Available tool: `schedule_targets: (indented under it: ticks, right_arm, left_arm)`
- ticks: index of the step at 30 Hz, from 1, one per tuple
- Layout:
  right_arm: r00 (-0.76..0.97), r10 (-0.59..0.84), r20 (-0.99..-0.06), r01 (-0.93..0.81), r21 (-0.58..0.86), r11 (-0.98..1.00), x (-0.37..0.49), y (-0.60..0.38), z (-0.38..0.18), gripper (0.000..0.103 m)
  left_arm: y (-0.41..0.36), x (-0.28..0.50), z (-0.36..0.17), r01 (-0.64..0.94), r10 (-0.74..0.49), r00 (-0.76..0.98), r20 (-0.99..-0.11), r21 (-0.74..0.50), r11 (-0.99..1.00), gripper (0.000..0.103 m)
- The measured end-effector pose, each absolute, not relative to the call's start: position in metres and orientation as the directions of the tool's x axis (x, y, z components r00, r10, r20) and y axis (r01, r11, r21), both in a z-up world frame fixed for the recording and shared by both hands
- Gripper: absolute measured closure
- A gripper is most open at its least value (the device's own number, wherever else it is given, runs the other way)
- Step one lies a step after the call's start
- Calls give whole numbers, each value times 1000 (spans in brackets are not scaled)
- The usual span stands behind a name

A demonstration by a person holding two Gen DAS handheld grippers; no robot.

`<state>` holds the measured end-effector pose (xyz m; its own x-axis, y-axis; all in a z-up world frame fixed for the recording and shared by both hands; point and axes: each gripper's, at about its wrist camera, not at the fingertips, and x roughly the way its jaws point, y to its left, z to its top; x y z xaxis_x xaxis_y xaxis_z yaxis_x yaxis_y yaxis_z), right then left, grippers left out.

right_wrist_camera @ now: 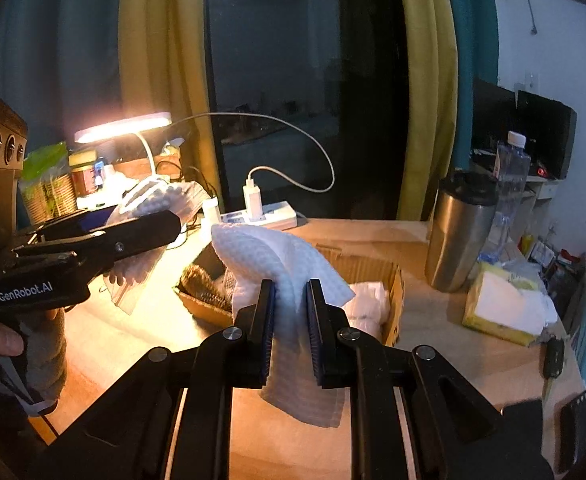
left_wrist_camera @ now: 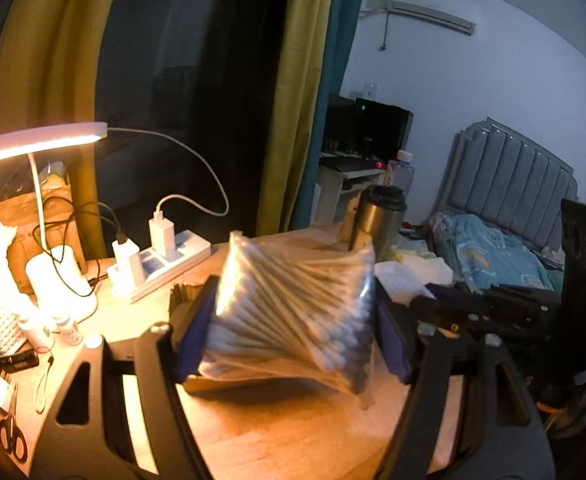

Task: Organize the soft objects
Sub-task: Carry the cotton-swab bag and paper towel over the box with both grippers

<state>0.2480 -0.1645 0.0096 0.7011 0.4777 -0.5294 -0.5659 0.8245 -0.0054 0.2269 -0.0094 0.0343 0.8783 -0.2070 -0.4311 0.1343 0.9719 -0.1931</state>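
While both grippers are up over the desk [right_wrist_camera: 433,236], each carries a soft item. Desk: wood top, lit warm by lamp [left_wrist_camera: 33,142] at far left, curtain [right_wrist_camera: 161,60] and dark window behind.

Cardboard box [right_wrist_camera: 377,268], shallow, sits mid-desk w/ white soft goods inside at its right end and a dark item at its left end; contents otherwise unclear.

Steel tumbler [right_wrist_camera: 459,236] upright, right of box, apart from it; clear bottle [right_wrist_camera: 511,168] just behind it. Yellow tissue pack [right_wrist_camera: 493,312] lies nr the desk's right edge, white sheets spilling from the top. Power strip [right_wrist_camera: 271,218] w/ white charger plugged in, at the back edge by the window.

L gripper [left_wrist_camera: 293,320]: jaws spread wide, pads pressing on both ends of a clear bag of cotton swabs [left_wrist_camera: 293,308]; bag held off the desk, swabs twisted in a fan, nr side of box. In the right wrist view the same gripper shows at left w/ a hand [right_wrist_camera: 1,340] on its grip.

R gripper [right_wrist_camera: 289,320]: jaws pressed nearly together, pinching a white waffle cloth [right_wrist_camera: 269,256]. Cloth folds over above the pads and hangs below them, clear of the desk, in front of the box.

Key fob [right_wrist_camera: 555,356] at the right edge.
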Motion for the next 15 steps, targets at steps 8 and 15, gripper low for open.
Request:
schedule_targets:
  ticks: [8, 15]
  right_arm:
    - [702, 483, -523, -573, -13, 819, 272, -156, 12, 86]
    - [707, 487, -513, -571, -7, 821, 294, -154, 13, 86]
  left_arm:
    - [2, 255, 29, 126, -210, 870, -447, -211, 969, 32]
    - [12, 279, 22, 96, -190, 868, -458, -220, 971, 32]
